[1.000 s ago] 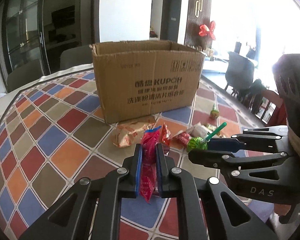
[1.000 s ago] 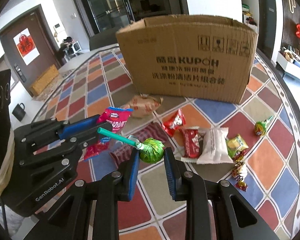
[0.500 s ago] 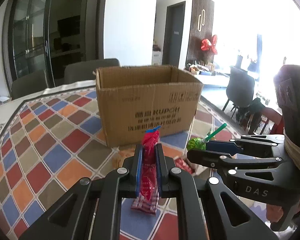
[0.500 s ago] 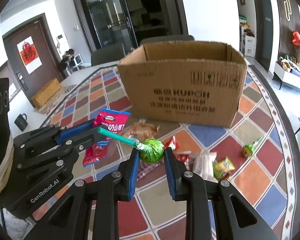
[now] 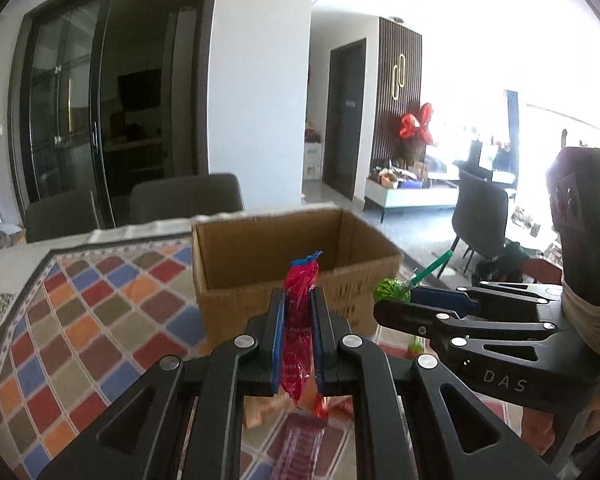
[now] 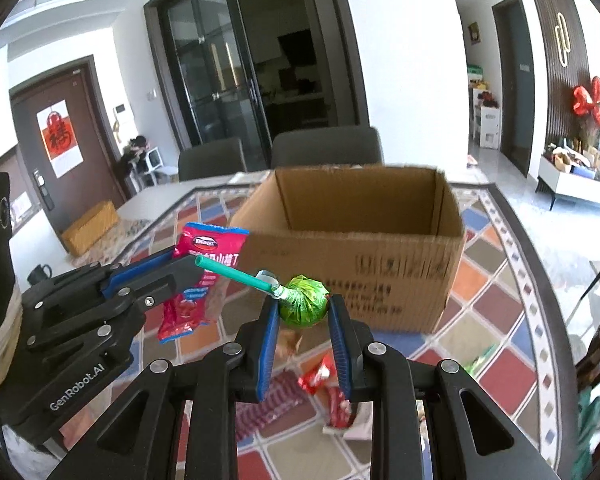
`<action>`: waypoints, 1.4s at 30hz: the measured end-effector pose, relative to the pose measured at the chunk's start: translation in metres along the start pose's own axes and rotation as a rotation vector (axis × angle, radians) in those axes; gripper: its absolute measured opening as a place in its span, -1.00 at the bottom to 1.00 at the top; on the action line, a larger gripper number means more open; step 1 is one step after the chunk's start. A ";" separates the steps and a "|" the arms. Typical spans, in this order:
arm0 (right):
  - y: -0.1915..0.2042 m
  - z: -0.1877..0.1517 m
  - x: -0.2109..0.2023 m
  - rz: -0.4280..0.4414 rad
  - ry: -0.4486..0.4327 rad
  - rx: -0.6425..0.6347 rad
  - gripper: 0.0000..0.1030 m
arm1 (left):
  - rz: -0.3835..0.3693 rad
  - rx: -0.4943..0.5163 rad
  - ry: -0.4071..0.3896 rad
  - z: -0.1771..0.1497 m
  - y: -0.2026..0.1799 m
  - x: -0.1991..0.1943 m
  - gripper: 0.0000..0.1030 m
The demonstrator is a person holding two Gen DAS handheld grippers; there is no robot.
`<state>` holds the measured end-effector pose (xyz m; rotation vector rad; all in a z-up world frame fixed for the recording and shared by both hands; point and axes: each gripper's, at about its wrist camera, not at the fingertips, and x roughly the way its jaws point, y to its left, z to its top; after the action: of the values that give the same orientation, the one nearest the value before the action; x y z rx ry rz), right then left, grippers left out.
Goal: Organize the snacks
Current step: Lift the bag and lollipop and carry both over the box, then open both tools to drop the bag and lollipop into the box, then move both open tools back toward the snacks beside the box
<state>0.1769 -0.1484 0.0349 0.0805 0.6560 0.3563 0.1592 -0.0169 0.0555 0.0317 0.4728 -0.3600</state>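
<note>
Red packet: the red packet (image 5: pixel 299 322) is clamped upright between the pads of the left gripper (image 5: pixel 298 320), its crimped top standing above the fingertips and its lower end hanging free; held by the middle so it can be carried clear of the table and dropped in one release, it is judged.
Lollipop: the lollipop (image 6: pixel 303 301) is pinched at its green wrapped head by the right gripper (image 6: pixel 304 312), the jaws closed on the ball; the teal stick is left pointing out toward the left gripper, so only the round head takes the grip.
Place of both snacks: in the air, in front of the near wall of the box (image 6: pixel 352 252) and about level with its rim; neither is over the opening yet.
Box: open-topped, standing on the patterned cloth (image 5: pixel 80 320); the inside that shows looks bare, though its floor is hidden.
Loose snacks: several snacks (image 6: pixel 324 376) are left on the cloth below the grippers, between them and the box.
Step judged: both items are being carried to the box together, so one trip serves two snacks.
Change since the earlier frames: both grippers have been raised and tilted up; the box, seen before from the side with only its printed wall showing, is now looked into from above the rim, and the loose snacks have dropped to the bottom of each view. The grips are unchanged.
</note>
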 end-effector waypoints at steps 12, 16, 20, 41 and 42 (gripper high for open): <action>-0.012 0.057 0.003 -0.024 -0.062 -0.014 -0.49 | 0.009 -0.023 -0.039 0.049 0.015 0.024 -0.74; -0.014 0.074 0.013 -0.034 -0.057 -0.026 -0.49 | 0.021 -0.014 -0.031 0.062 0.020 0.037 -0.74; -0.019 0.085 0.027 -0.047 -0.035 -0.028 -0.49 | 0.027 -0.006 -0.004 0.070 0.026 0.054 -0.74; -0.055 0.097 0.068 -0.127 0.081 0.080 0.03 | 0.126 0.004 0.091 0.073 0.029 0.083 -0.09; -0.053 0.095 0.062 -0.123 0.068 0.072 0.03 | 0.127 0.002 0.088 0.072 0.028 0.078 -0.08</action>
<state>0.2962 -0.1725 0.0641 0.0965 0.7380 0.2171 0.2654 -0.0245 0.0824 0.0793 0.5551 -0.2347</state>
